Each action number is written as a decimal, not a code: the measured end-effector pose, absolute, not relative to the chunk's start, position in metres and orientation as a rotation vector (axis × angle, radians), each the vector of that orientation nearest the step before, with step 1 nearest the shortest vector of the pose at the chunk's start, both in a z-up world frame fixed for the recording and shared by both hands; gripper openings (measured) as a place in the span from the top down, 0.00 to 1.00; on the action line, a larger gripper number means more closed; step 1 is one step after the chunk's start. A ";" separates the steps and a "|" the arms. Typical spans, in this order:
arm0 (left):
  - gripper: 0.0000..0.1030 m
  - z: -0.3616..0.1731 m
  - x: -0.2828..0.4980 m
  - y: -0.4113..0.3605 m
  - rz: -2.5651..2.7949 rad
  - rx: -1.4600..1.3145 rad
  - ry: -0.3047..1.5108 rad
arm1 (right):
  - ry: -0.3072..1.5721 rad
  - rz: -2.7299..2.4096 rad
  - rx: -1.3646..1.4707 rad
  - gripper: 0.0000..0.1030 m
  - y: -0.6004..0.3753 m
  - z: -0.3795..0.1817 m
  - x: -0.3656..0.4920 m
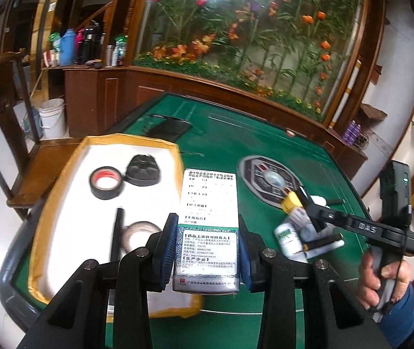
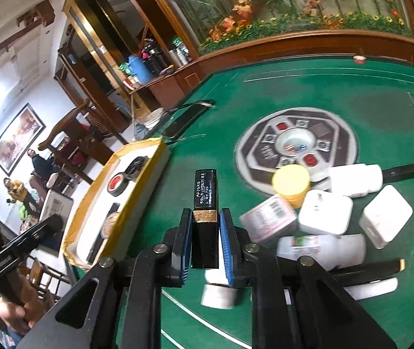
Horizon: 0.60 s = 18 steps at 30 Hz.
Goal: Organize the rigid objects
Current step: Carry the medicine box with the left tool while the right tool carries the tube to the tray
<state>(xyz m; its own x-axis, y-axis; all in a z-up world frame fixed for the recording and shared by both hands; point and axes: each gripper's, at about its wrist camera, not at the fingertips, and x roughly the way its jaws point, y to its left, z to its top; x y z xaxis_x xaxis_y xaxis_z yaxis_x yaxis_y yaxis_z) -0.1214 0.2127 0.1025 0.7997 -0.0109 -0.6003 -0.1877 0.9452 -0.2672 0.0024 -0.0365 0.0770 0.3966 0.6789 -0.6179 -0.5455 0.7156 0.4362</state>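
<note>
My left gripper (image 1: 207, 232) is shut on an upright white medicine box (image 1: 210, 197) with printed text and a green label, held above the green table beside the yellow-rimmed tray (image 1: 58, 203). In the tray lie a black tape roll (image 1: 105, 182), a black cap (image 1: 143, 171), a black stick (image 1: 117, 232) and a pale tape roll (image 1: 140, 234). My right gripper (image 2: 205, 218) is shut on a black tube with a gold band (image 2: 205, 187), just left of a pile holding a yellow-lidded jar (image 2: 291, 180), white plug blocks (image 2: 325, 212) and a white bottle (image 2: 320, 250).
The green felt table (image 2: 352, 93) has a round control panel (image 2: 265, 151) in its middle. A wooden rail and a flower display run along the far side. A wooden chair (image 1: 9, 110) stands left of the table. A hand (image 1: 381, 273) holds the right gripper's handle.
</note>
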 end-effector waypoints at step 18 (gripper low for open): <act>0.62 0.045 -0.127 0.307 0.259 -0.417 0.710 | 0.952 0.970 0.080 0.83 0.111 0.098 -0.015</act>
<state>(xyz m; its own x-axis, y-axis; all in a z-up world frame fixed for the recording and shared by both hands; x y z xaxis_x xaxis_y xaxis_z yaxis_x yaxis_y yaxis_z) -0.1270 0.3067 0.0454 0.7316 0.0886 -0.6759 -0.3667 0.8870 -0.2807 -0.0155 0.1110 0.0982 0.2106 0.7295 -0.6507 -0.6640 0.5953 0.4524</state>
